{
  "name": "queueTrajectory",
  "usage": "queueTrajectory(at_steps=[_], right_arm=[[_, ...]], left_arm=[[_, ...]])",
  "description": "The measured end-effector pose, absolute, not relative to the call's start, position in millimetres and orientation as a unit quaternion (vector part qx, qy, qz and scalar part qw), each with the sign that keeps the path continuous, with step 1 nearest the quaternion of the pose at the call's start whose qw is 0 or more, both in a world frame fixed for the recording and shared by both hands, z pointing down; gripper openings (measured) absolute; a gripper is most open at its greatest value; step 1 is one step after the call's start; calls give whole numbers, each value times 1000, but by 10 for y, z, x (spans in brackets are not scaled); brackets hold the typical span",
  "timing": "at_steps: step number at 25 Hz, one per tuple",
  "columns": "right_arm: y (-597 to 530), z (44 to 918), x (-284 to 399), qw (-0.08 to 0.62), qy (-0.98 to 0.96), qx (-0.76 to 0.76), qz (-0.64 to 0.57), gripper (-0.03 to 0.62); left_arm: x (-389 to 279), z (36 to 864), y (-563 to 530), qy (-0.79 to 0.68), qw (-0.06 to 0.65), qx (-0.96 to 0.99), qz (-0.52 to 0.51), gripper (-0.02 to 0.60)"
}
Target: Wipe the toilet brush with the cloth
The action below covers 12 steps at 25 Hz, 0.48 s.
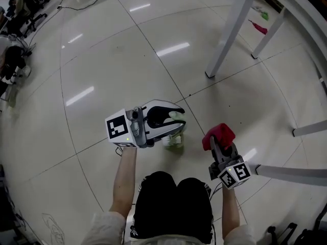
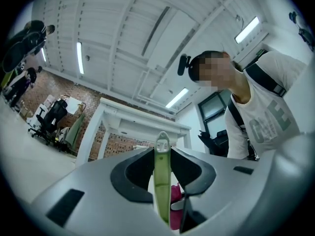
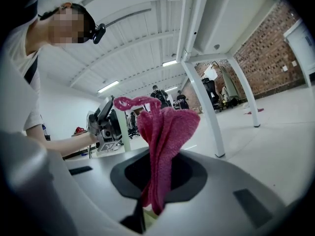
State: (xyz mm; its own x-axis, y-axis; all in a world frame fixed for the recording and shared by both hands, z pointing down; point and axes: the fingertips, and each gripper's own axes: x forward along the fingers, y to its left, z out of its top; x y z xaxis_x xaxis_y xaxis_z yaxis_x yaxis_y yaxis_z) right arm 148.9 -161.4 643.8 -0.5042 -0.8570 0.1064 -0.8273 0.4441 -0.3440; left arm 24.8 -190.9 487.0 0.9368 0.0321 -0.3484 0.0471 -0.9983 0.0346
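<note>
Head view, with both gripper views. The person crouches on a glossy tiled floor (image 1: 102,60) with a gripper in each hand.

Left gripper (image 1: 173,121): at centre, its marker cube to the left and its jaws pointing right. The jaws are narrow and clamped on the slim pale green handle of the toilet brush (image 2: 161,181). In the left gripper view the handle stands upright between them, and the hanging hole at its tip rises just above the jaw line. In the head view a pale green and white part (image 1: 173,142) shows just beneath this gripper, close to the floor. Whether it is the brush head or a holder that contains it cannot be told.

Right gripper (image 1: 218,146): to the right of the left one and nearer the person. Its jaws are closed on the magenta cloth (image 3: 165,132), which bunches in upright folds above them with a loose loop at the top. The cloth and the brush are near each other but apart.

Background: the white legs of a table (image 1: 230,34) stand at the far right. Two small items, one pink (image 1: 259,28) and one green (image 1: 264,15), lie on the floor beyond them.
</note>
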Motion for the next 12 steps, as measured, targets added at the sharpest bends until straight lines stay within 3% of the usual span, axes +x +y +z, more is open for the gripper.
queueTrajectory(at_steps=[12], right_arm=[[-1600,6607,1403,53,849,-486,-201,32]], left_arm=[[290,4915,-2003,8,4,989,-151,109]])
